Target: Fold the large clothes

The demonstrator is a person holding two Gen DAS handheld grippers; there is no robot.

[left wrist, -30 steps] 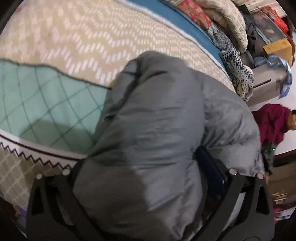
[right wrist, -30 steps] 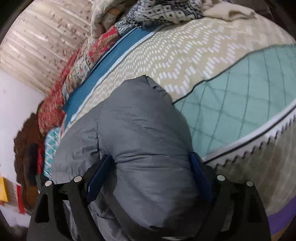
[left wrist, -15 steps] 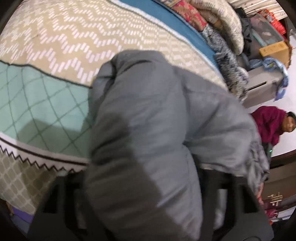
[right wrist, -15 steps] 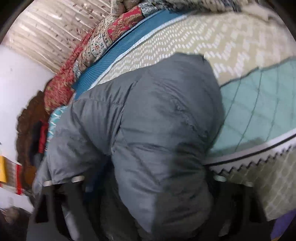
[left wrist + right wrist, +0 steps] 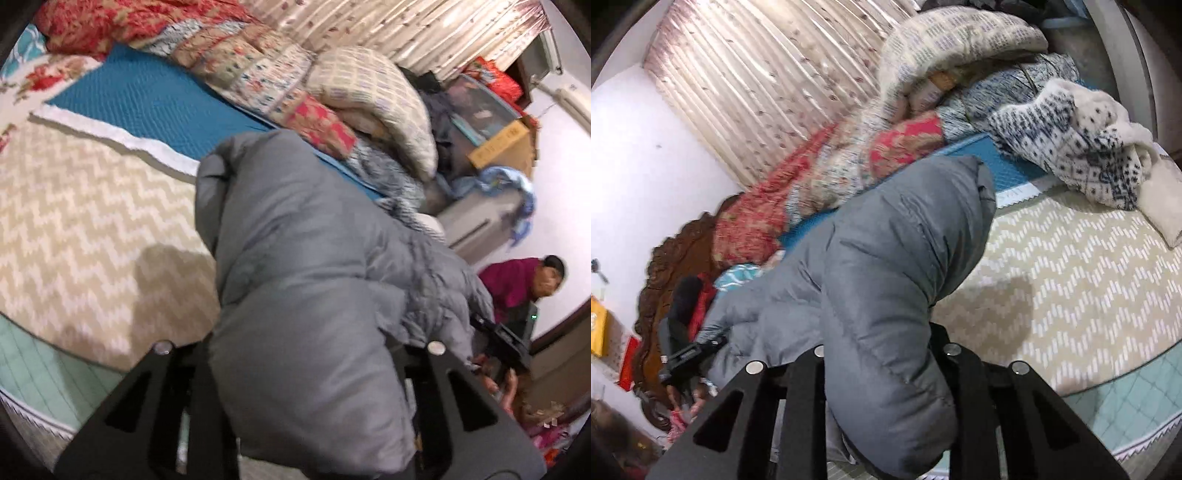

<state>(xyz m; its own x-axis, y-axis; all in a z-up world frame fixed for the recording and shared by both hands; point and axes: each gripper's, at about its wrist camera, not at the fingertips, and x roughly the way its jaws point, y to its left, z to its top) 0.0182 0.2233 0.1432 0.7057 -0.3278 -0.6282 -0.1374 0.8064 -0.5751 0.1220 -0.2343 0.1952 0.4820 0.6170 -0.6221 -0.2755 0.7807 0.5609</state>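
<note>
Grippers first: the left gripper (image 5: pixel 299 373) has a thick roll of the grey puffer jacket (image 5: pixel 295 258) bulging up between its black jaws, and those jaws are closing, squeezing into the padding. Same story on the other side, where the right gripper (image 5: pixel 882 373) is closing on its own bunched fold of the jacket (image 5: pixel 886 266), fabric swelling out above and below the jaws. The jacket hangs as one bulky grey mass between the two, raised off the bed, with its shadow lying on the beige zigzag bedspread (image 5: pixel 74 229) below. From the right wrist view you can just see the other gripper as a dark shape at the far end of the jacket, with a hand (image 5: pixel 683 395) under it. Beyond the jacket, a blue quilted mat (image 5: pixel 147 103) runs along the bed, and past that a heap of red patterned quilts (image 5: pixel 798 199) sits against the pleated curtain (image 5: pixel 757 74). A white and navy knitted blanket (image 5: pixel 1078 147) is crumpled at the far corner. Off to the side, a person in a magenta top (image 5: pixel 513 284) is near the wall.
</note>
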